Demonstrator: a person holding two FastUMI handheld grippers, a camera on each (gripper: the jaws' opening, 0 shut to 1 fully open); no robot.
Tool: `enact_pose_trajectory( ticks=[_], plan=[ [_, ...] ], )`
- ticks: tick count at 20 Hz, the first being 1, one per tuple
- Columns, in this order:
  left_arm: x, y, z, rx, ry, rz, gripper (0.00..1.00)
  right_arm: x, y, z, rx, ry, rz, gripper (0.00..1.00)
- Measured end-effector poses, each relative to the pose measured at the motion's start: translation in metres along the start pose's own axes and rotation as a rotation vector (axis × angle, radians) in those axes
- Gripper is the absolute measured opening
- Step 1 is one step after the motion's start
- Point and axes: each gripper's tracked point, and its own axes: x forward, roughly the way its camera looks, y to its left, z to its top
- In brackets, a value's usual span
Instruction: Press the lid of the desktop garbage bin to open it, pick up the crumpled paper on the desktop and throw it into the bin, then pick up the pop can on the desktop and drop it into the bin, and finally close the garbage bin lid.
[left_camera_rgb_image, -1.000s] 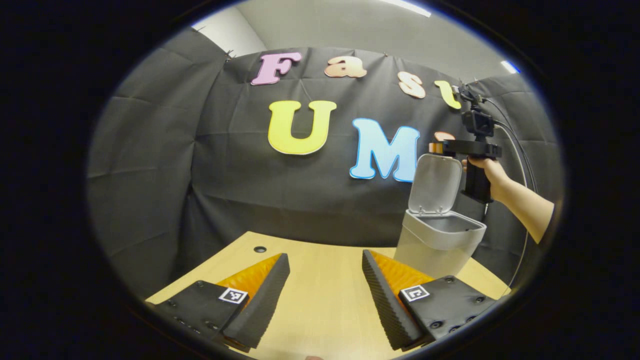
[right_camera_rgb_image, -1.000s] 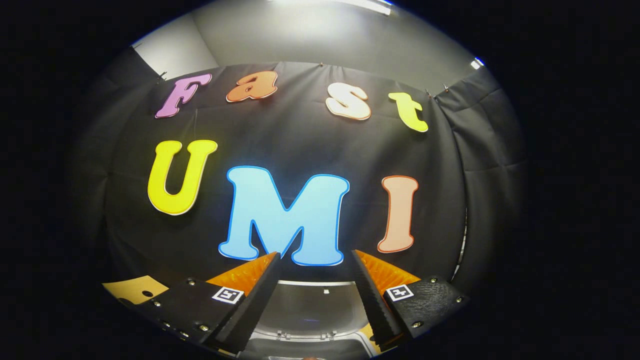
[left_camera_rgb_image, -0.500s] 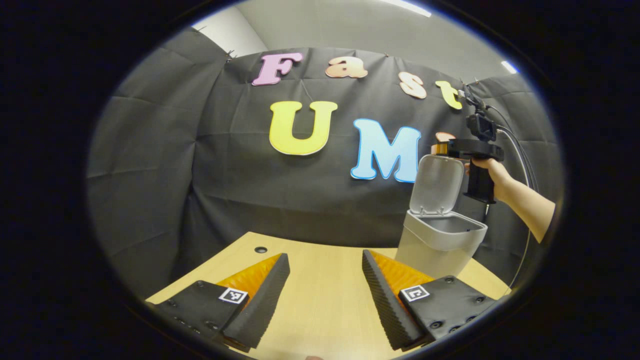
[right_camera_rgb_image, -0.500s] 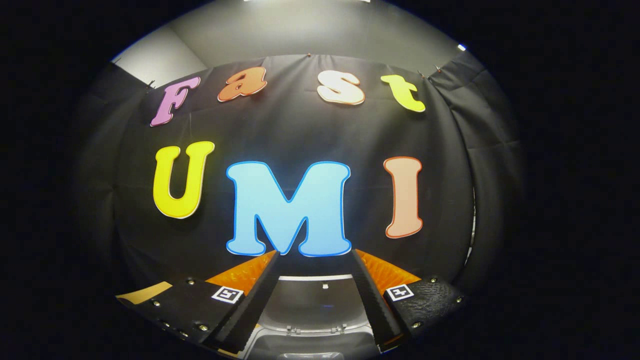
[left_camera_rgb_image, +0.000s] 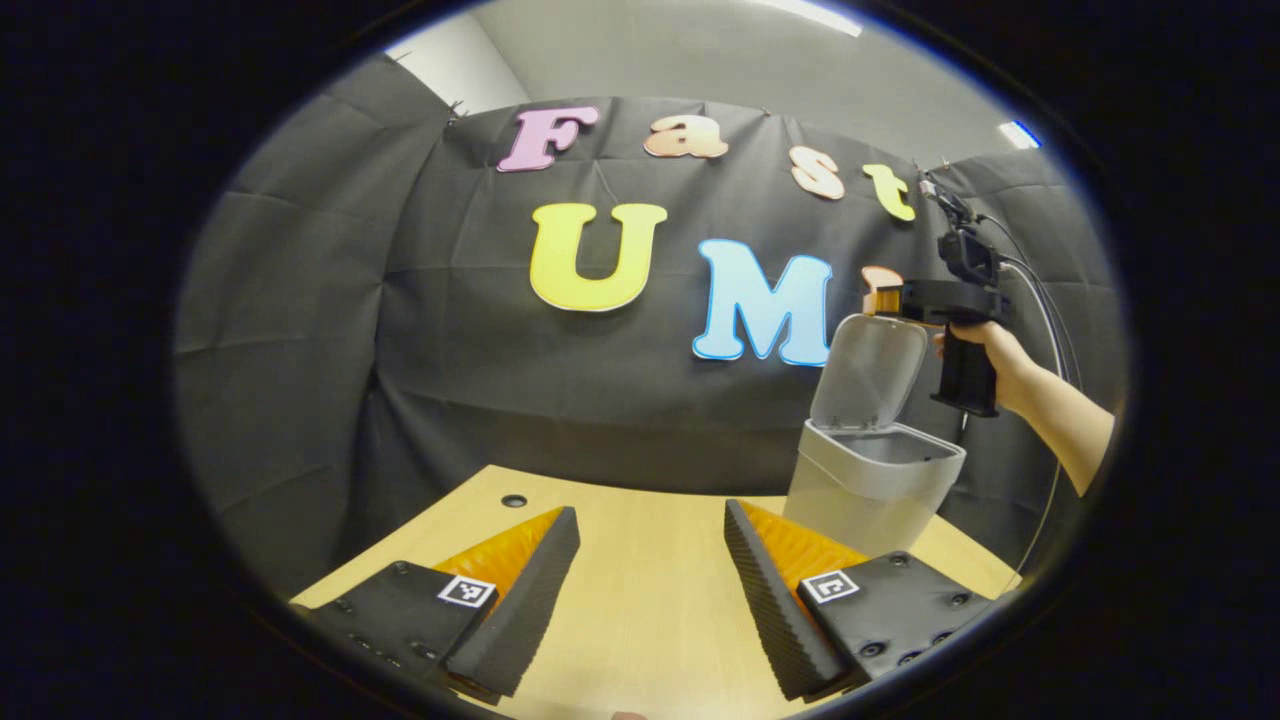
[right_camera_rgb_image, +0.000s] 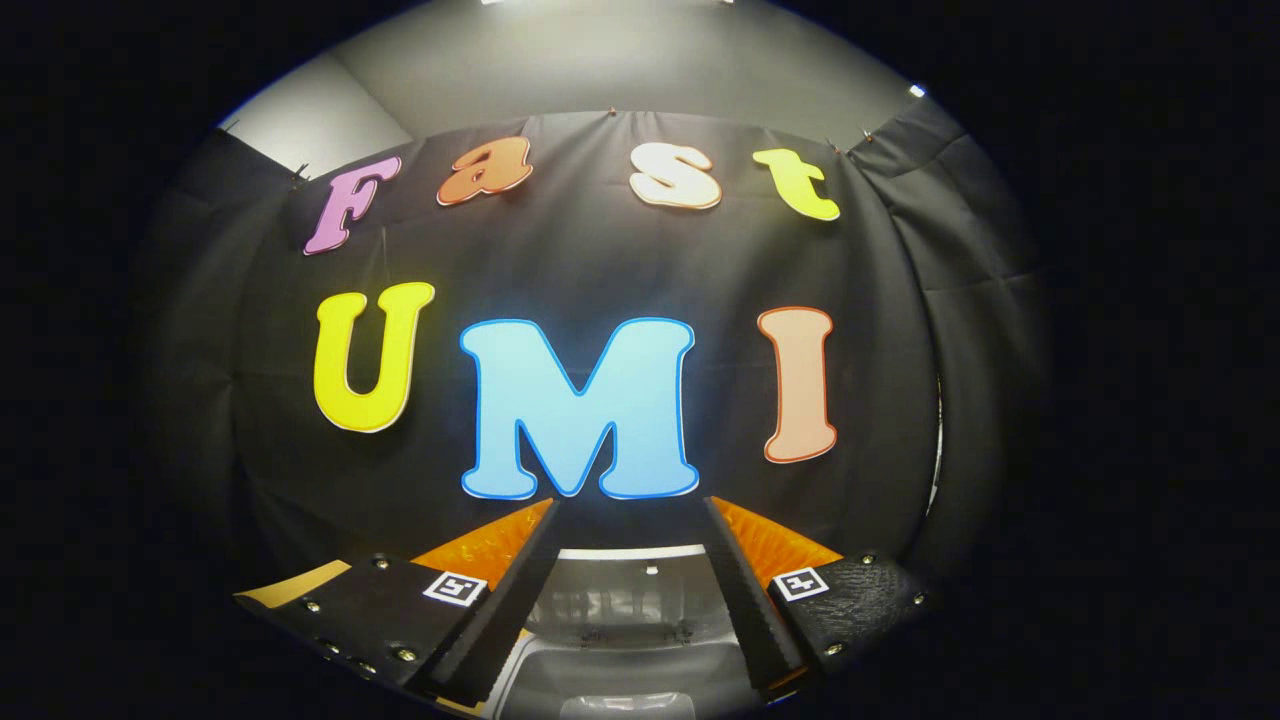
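Grey bin (left_camera_rgb_image: 868, 490) stands at 3 o'clock on the wooden surface (left_camera_rgb_image: 640, 590), lid (left_camera_rgb_image: 868, 372) raised. Right claw (left_camera_rgb_image: 880, 300), released and empty, sits at the lid's top edge; left claw (left_camera_rgb_image: 645, 580) idles released. Judgement: push the lid forward and down evenly until it latches.

text: none readable | square coded tags on gripper fingers (left_camera_rgb_image: 466, 590)
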Motion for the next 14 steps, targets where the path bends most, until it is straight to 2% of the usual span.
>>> enact_pose_trajectory(
  ticks=[3,6,7,8,9,10,11,12,13,14],
  plan=[
    [-0.001,-0.003,-0.001,-0.006,0.003,-0.017,1.00,-0.016,0.000,-0.005,0.000,-0.004,-0.003,0.89],
    [-0.004,-0.006,-0.001,0.002,0.000,-0.030,0.95,-0.035,0.000,-0.014,-0.002,-0.017,-0.015,0.89],
    [-0.006,-0.006,-0.001,0.003,0.001,-0.033,1.00,-0.041,0.000,-0.018,0.000,-0.018,-0.020,0.89],
    [-0.005,-0.005,-0.002,0.004,0.002,-0.035,1.00,-0.049,0.000,-0.022,0.006,-0.016,-0.027,0.89],
    [-0.006,-0.006,-0.002,0.004,0.004,-0.038,0.95,-0.056,-0.001,-0.027,0.010,-0.014,-0.034,0.89],
    [-0.006,-0.006,-0.004,0.003,0.006,-0.040,1.00,-0.063,-0.001,-0.032,0.004,-0.008,-0.039,0.89],
    [-0.007,-0.006,-0.006,0.001,0.008,-0.043,0.95,-0.069,0.000,-0.039,-0.003,0.000,-0.043,0.89],
    [-0.005,-0.008,-0.006,0.000,0.010,-0.047,0.95,-0.075,0.000,-0.044,-0.009,0.008,-0.045,0.89],
    [-0.005,-0.009,-0.007,0.001,0.012,-0.051,1.00,-0.080,0.000,-0.050,-0.011,0.020,-0.045,0.89],
    [-0.006,-0.011,-0.006,0.003,0.012,-0.054,0.95,-0.083,0.000,-0.055,-0.009,0.034,-0.045,0.89]
  ],
)
